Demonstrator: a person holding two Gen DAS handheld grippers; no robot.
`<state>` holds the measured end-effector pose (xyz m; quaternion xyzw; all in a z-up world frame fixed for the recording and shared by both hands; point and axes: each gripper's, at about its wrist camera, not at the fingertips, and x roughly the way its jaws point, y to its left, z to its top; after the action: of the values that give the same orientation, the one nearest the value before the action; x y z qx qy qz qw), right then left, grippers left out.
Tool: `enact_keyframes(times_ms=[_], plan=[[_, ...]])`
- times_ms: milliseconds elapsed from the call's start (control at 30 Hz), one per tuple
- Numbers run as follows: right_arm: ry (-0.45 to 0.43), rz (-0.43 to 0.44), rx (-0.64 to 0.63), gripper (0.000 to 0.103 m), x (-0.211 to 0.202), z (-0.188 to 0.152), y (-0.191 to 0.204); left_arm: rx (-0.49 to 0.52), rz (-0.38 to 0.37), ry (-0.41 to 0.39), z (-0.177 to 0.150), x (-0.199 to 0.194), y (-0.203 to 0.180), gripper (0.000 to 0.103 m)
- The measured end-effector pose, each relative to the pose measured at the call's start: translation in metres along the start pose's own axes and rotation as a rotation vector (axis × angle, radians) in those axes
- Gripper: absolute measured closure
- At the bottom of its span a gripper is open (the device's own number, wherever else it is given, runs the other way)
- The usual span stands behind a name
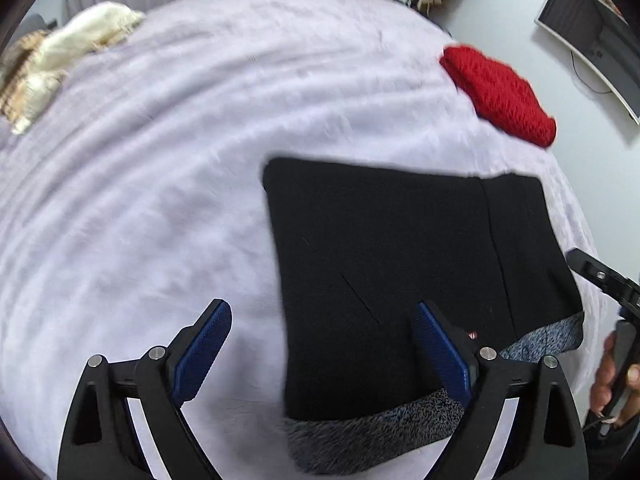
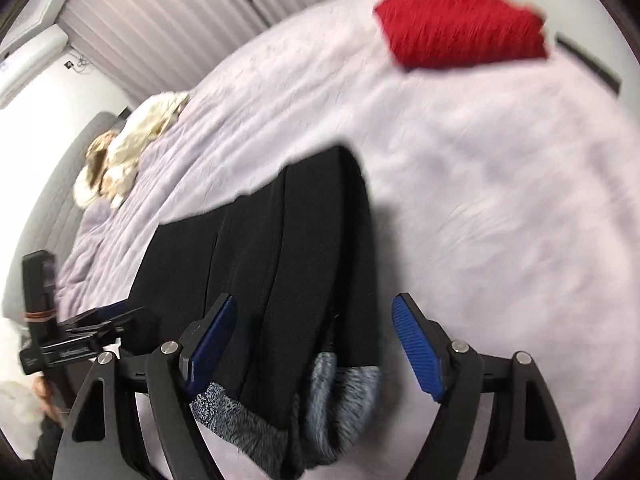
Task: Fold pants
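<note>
Lying folded lower-centre on lilac bed (image 1: pixel 160 200): black fleece-lined pants (image 1: pixel 380 260). Soft, limp, thickish; best pinched at grey-lined hem edge. Left gripper (image 1: pixel 320 356) & right gripper (image 2: pixel 312 348) jaws wide open, holding nothing.

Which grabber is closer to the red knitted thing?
Right. The right hand-held gripper is on the pants' side toward the red knit; the left hand-held gripper is at their far side.
</note>
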<state>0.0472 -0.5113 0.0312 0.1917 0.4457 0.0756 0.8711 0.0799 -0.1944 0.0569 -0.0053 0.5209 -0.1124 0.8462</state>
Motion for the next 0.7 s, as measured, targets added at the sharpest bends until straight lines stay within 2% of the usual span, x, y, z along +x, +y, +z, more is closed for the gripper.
enact_keyframes(times_ms=[33,100,167,233,300,367,400,467,533,600,633,700], plan=[[-0.049,-0.03,-0.04,0.015,-0.015,0.001,0.009,-0.002,0.008,-0.027,0.003,-0.008,-0.001,0.009],[-0.106,-0.048,-0.147,0.006,-0.032,0.004,0.035,0.002,-0.033,-0.043,0.002,-0.019,-0.011,0.009],[-0.086,-0.038,-0.281,0.002,-0.034,-0.002,0.064,0.04,-0.084,-0.04,-0.006,-0.025,-0.028,0.009],[-0.061,0.007,-0.338,0.002,-0.032,-0.013,0.085,0.081,-0.128,-0.052,-0.022,-0.033,-0.041,0.009],[-0.033,0.068,-0.348,0.002,-0.027,-0.031,0.095,0.117,-0.141,-0.038,-0.038,-0.025,-0.051,0.009],[0.019,0.097,-0.348,0.002,-0.015,-0.049,0.089,0.133,-0.117,0.018,-0.053,-0.008,-0.044,0.009],[0.049,0.092,-0.336,0.002,-0.004,-0.055,0.082,0.135,-0.082,0.051,-0.059,0.006,-0.039,0.009],[0.105,0.076,-0.284,0.002,0.018,-0.06,0.07,0.12,-0.072,0.095,-0.065,0.024,-0.033,0.009],[0.099,0.09,-0.26,0.002,0.017,-0.058,0.063,0.128,-0.058,0.086,-0.067,0.019,-0.034,0.009],[0.072,0.091,-0.287,0.002,0.004,-0.051,0.07,0.119,-0.095,0.062,-0.053,0.004,-0.035,0.009],[0.048,0.074,-0.308,0.002,-0.002,-0.047,0.074,0.114,-0.116,0.045,-0.045,-0.004,-0.035,0.009],[-0.013,0.007,-0.348,0.002,-0.011,-0.03,0.081,0.094,-0.102,-0.001,-0.023,-0.012,-0.036,0.009]])
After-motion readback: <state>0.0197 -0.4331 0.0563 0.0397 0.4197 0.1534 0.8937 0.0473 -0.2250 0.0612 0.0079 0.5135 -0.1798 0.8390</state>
